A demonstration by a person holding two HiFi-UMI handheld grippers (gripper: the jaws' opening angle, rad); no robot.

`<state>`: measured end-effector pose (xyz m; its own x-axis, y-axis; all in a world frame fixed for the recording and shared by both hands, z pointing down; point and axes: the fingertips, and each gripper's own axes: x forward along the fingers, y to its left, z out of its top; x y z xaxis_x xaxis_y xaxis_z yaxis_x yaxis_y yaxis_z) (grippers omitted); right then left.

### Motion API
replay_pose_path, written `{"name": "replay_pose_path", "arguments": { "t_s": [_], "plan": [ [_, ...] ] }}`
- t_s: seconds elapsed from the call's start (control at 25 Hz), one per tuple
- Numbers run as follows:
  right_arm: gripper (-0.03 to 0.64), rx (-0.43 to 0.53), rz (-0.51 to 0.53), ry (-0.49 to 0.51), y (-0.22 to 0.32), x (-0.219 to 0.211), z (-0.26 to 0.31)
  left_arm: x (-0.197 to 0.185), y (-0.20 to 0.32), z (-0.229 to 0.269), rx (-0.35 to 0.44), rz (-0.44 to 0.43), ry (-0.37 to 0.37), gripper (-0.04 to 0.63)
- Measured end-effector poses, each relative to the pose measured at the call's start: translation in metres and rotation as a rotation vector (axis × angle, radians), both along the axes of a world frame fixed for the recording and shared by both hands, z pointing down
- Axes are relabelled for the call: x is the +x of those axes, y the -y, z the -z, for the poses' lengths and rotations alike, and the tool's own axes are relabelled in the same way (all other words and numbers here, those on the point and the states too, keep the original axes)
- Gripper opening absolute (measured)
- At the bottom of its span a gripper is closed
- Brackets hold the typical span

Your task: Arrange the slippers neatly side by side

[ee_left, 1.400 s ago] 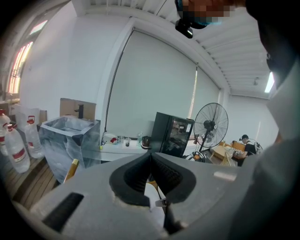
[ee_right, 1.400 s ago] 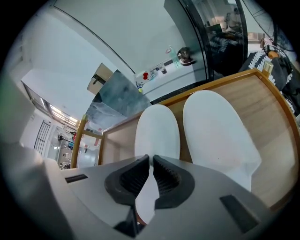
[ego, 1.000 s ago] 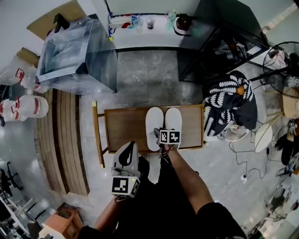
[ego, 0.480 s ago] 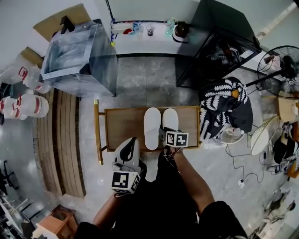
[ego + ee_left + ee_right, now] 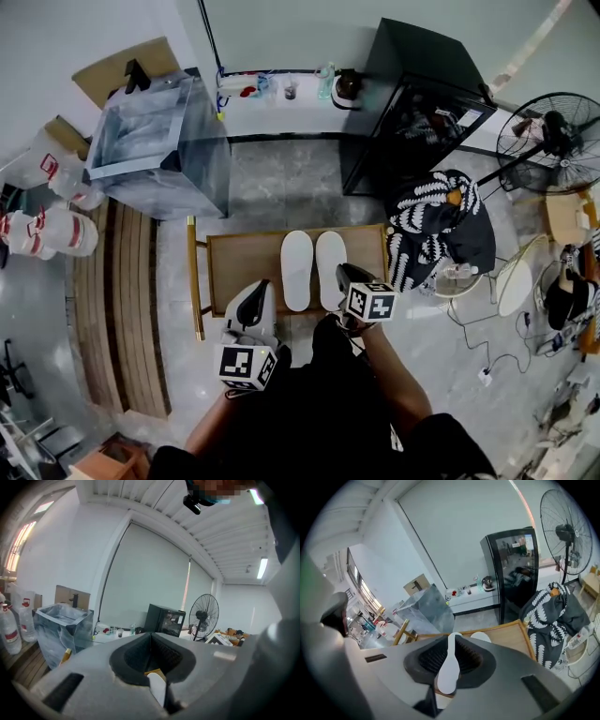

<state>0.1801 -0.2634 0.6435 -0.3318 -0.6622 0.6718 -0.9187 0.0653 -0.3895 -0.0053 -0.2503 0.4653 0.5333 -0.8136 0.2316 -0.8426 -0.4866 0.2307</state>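
Head view: the two white slippers, the left slipper [image 5: 297, 270] and the right slipper [image 5: 329, 262], lay flat and parallel, just beside each other, toes pointing away from the person, on a low wooden table [image 5: 246, 258]. The right gripper [image 5: 344, 275] hung over the table's near edge by the right slipper's heel, its tongs clenched with nothing caught in them. The left gripper [image 5: 259, 293] sat off the table's near edge, apart from both slippers, tongs likewise clenched and empty.

A black-and-white patterned cloth [image 5: 441, 225] was heaped just beside the table's right end. Beyond the table stood a clear bag-lined bin [image 5: 150, 131], a white counter [image 5: 281, 94] with small bottles, and a black cabinet [image 5: 417, 98]. A standing fan [image 5: 551, 127] was at far right, water jugs [image 5: 45, 230] at far left beside wooden slats [image 5: 131, 291]. The floor [image 5: 291, 178] was grey stone, with cables [image 5: 487, 342] trailing across it.
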Motion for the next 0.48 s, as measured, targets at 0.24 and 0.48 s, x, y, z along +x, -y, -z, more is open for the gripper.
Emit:
{"name": "replay_pose_path", "arguments": {
  "t_s": [0.24,0.48],
  "plan": [
    [0.034,0.152,-0.013,-0.016,-0.007,0.005,0.065,0.009,-0.003,0.017,0.035,-0.024,-0.017,0.017],
    [0.023,0.307,-0.022,-0.087,-0.020,0.007,0.125,0.017,-0.007,0.027,0.044,-0.036,-0.031,0.018]
  ]
}}
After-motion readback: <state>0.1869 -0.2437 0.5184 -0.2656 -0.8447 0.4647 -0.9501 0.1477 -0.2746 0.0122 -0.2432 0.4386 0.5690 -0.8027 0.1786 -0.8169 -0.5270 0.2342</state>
